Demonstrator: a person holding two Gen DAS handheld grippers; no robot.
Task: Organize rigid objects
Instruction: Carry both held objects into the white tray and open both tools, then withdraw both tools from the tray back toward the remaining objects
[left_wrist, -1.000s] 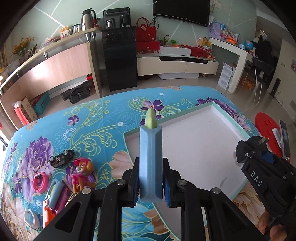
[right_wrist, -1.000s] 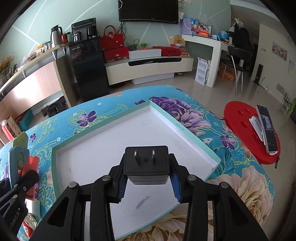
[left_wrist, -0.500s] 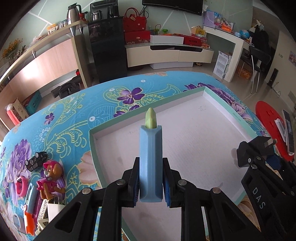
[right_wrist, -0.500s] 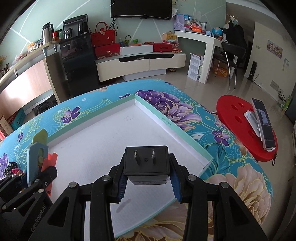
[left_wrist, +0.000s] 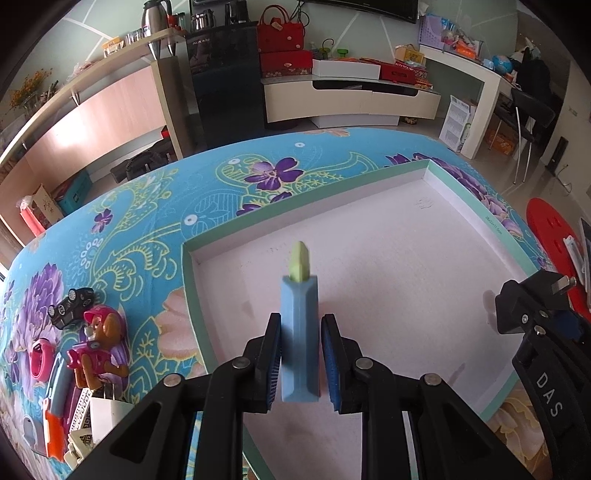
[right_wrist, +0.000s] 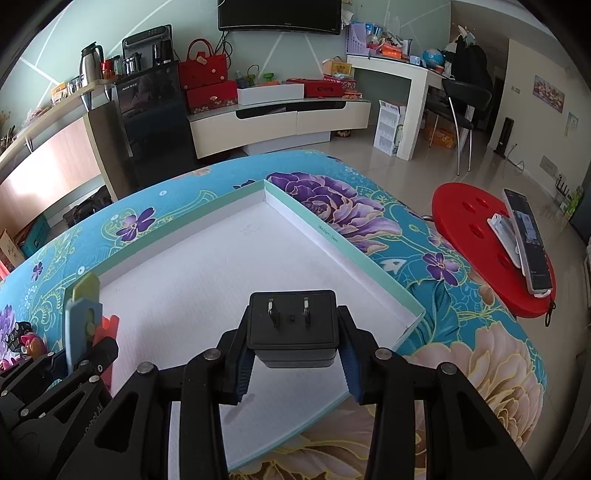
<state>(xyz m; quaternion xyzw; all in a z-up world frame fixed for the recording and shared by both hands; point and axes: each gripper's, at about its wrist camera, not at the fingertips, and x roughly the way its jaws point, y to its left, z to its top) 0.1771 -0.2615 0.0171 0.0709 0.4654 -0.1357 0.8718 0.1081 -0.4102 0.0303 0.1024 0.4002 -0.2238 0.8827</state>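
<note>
My left gripper is shut on a blue utility knife with a green tip, held over the left part of a shallow white tray with a teal rim. My right gripper is shut on a black plug adapter, prongs facing forward, over the tray's near part. The right gripper also shows at the right of the left wrist view. The knife shows at the left of the right wrist view.
Left of the tray on the flowered cloth lie a toy pup figure, a black toy car, a pink ring and an orange toy. A red stool with a remote stands right of the table.
Both grippers have moved forward and further over the tray, each keeping its object. The toys have slid toward the left edge of the left wrist view.
</note>
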